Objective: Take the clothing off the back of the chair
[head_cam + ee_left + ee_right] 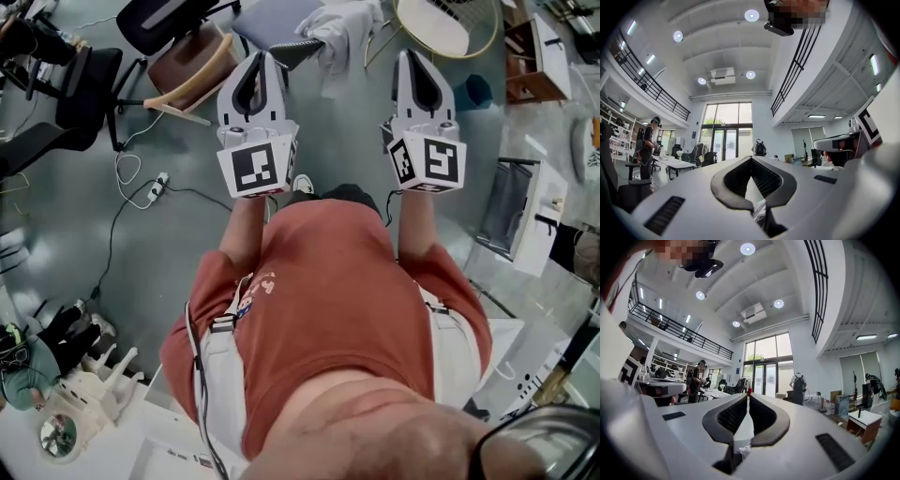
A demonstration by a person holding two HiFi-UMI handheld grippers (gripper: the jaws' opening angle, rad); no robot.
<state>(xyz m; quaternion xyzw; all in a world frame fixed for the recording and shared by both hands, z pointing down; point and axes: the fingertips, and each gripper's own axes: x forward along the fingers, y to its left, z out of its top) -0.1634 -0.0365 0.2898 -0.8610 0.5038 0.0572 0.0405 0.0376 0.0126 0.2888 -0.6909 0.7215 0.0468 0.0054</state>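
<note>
Here's the clothing [345, 28], a white garment bunched over the top of the dark chair [298, 49] at the far edge of the head view, part of it hanging down the back towards me. It looks light and floppy to me, with nothing stiff in it, so I expect it to sag and trail the moment it lifts, and a loose fold could snag on the backrest. My pick for a hold is the thick bunched part at the crest of the back, one pinch on each side, so it comes up and off in one piece instead of sliding off sideways. Left claw [264, 58] is held out level ahead of me, its tips together and nothing gripped. Right claw [413, 56] is the same, fully closed and empty. Both are well short of the chair, with the garment ahead and roughly between them, so both will need to open before they get there. Off to the left is a brown chair [187, 67], and a cable [141, 192] snakes across the grey floor.
</note>
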